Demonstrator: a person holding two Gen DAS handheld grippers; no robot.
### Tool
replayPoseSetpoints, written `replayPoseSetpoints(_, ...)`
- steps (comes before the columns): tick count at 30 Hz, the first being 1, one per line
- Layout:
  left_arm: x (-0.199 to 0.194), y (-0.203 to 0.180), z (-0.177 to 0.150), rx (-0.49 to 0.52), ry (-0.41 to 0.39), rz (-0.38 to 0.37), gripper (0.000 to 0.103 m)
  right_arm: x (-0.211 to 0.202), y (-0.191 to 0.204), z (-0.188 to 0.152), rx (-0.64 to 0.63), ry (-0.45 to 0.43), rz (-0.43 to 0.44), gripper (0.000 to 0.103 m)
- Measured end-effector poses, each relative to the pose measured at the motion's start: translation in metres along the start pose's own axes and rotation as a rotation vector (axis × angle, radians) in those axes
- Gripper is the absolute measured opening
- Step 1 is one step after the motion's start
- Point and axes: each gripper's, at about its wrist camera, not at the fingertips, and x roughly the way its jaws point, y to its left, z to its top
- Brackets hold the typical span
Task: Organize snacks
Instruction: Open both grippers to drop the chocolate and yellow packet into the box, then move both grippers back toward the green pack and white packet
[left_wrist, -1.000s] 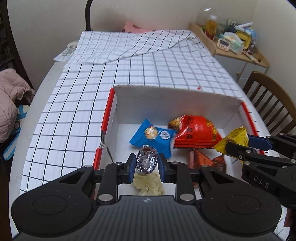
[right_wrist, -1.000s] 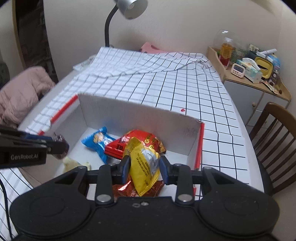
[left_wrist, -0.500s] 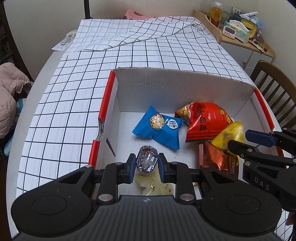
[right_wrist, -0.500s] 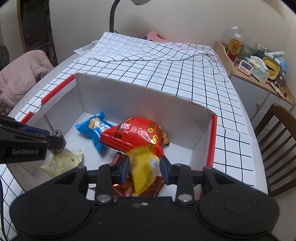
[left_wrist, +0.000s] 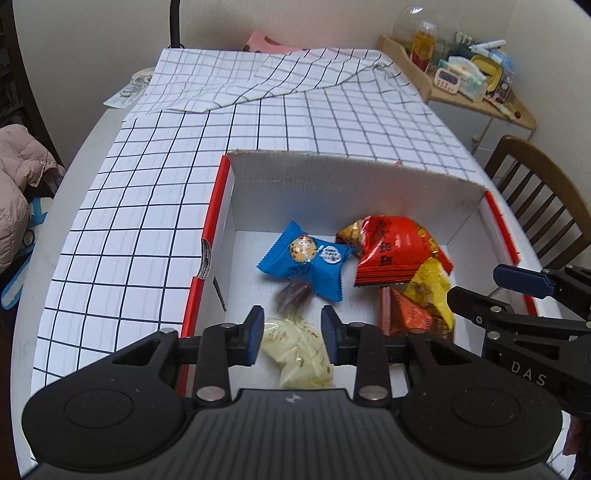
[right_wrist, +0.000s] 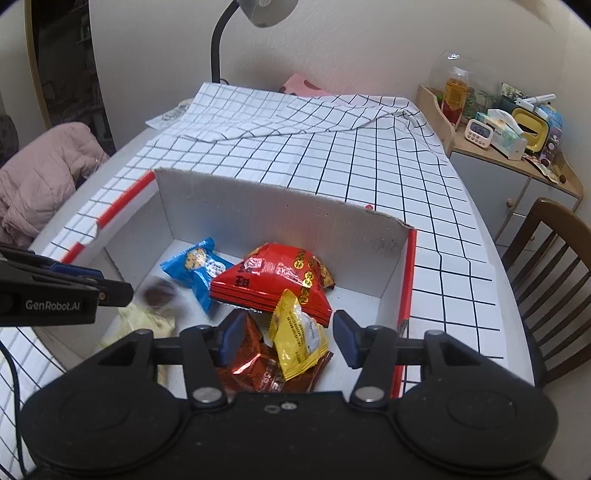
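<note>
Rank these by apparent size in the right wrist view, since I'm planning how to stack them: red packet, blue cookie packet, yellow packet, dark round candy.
1. red packet
2. and 3. yellow packet and blue cookie packet: look alike
4. dark round candy, blurred

Ahead of both tongs stands a matt white cardboard box with raw, rough-cut top edges, on a smooth checked cloth. Inside it, the red packet and the yellow packet between the right tongs' tips look like glossy crinkled foil or plastic. The tongs' own bodies are matt black plastic.
</note>
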Motion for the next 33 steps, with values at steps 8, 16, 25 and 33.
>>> replayPoseSetpoints(8, -0.037, -0.002, -0.009, 0.023, -0.07, -0.018, 0.049, -0.039, -0.001, -0.005, 0.038, -0.051, 0.019, 0.065)
replayPoseSetpoints(16, -0.077, -0.004, -0.027, 0.044, -0.128, -0.051, 0.056, -0.082, 0.007, -0.021, 0.044, -0.107, 0.038, 0.081)
replayPoseSetpoints(25, -0.115, -0.006, -0.057, 0.065, -0.173, -0.102, 0.065, -0.128, 0.018, -0.046, 0.047, -0.159, 0.07, 0.092)
replayPoseSetpoints(33, -0.133, -0.005, -0.093, 0.075, -0.162, -0.136, 0.066, -0.154, 0.027, -0.078, 0.06, -0.177, 0.083, 0.1)
